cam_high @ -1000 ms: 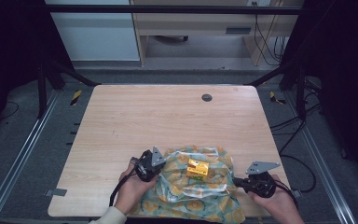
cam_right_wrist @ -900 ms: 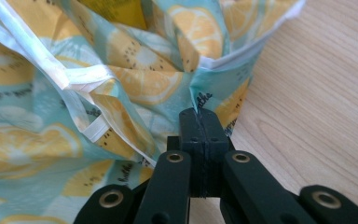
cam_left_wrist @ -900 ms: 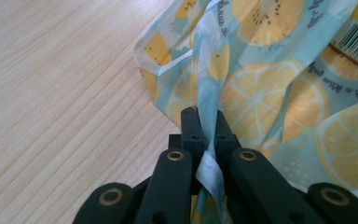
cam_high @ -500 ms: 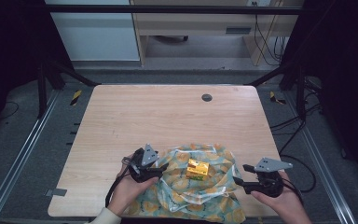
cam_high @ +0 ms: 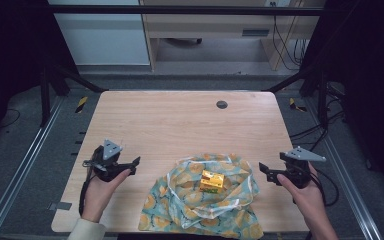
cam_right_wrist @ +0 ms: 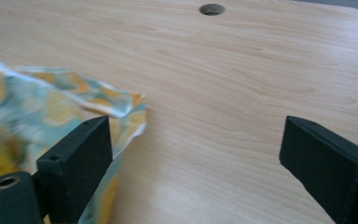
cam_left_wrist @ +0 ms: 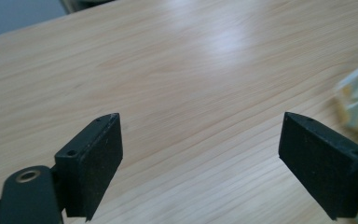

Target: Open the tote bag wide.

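Either side of the patterned cloth (cam_high: 205,200), hand-held grippers gaping, level

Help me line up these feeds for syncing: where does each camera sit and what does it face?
High view: above the person's side, facing forward and down on the table; both forearms, left tongs, right tongs.
Left gripper view: rides the left tongs, facing bare wood.
Right gripper view: rides the right tongs, facing the table hole.
Shared: patterned cloth.
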Demonstrator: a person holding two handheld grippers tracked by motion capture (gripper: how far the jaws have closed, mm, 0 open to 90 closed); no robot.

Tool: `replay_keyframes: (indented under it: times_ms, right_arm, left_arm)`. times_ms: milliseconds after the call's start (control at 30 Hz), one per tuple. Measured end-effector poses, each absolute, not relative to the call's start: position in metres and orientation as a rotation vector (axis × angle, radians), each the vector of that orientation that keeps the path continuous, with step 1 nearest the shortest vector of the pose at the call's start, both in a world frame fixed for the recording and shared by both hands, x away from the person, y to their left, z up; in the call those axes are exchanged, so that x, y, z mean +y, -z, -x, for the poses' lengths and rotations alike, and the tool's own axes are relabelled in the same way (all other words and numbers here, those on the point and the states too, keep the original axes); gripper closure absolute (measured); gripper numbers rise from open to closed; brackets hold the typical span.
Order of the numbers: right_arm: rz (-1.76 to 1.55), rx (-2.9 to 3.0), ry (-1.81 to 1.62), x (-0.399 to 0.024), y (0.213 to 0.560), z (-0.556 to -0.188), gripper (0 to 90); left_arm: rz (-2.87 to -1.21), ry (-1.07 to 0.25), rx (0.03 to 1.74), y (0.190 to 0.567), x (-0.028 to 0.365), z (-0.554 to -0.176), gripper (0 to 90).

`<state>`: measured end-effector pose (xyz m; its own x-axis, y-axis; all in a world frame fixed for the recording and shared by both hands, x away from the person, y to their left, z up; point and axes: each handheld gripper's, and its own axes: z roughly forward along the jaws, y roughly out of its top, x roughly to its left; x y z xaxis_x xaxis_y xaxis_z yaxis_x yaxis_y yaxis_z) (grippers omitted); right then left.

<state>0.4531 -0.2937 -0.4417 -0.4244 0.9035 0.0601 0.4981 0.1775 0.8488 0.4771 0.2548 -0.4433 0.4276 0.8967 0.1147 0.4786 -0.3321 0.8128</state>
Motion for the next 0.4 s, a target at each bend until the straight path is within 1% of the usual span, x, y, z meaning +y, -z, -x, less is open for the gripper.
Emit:
replay_keyframes:
  times_ms: [33, 100, 133, 167, 267, 400]
  right_arm:
    - [-1.356, 1.971, -1.143, -0.294, 0.447, -0.462, 7.6]
    - [-1.381, 1.957, -1.13, -0.295, 0.45, -0.466, 7.5]
    - [-1.418, 1.929, -1.084, -0.298, 0.46, -0.474, 7.4]
    - [-1.418, 1.929, -1.084, -0.298, 0.46, -0.474, 7.4]
    - [-1.472, 1.907, -0.977, -0.303, 0.476, -0.476, 9.0]
    - [-1.489, 1.905, -0.981, -0.308, 0.481, -0.469, 9.3]
  left_arm:
    - [-1.971, -0.765, 1.18, 0.446, 0.261, -0.478, 13.0]
    - [-1.989, -0.785, 1.219, 0.451, 0.272, -0.48, 12.2]
    - [-1.994, -0.779, 1.235, 0.455, 0.276, -0.48, 10.1]
    - [-1.997, -0.771, 1.247, 0.458, 0.279, -0.48, 10.1]
    - [-2.022, -0.734, 1.28, 0.466, 0.285, -0.482, 8.6]
    - [-2.02, -0.748, 1.278, 0.466, 0.286, -0.483, 7.1]
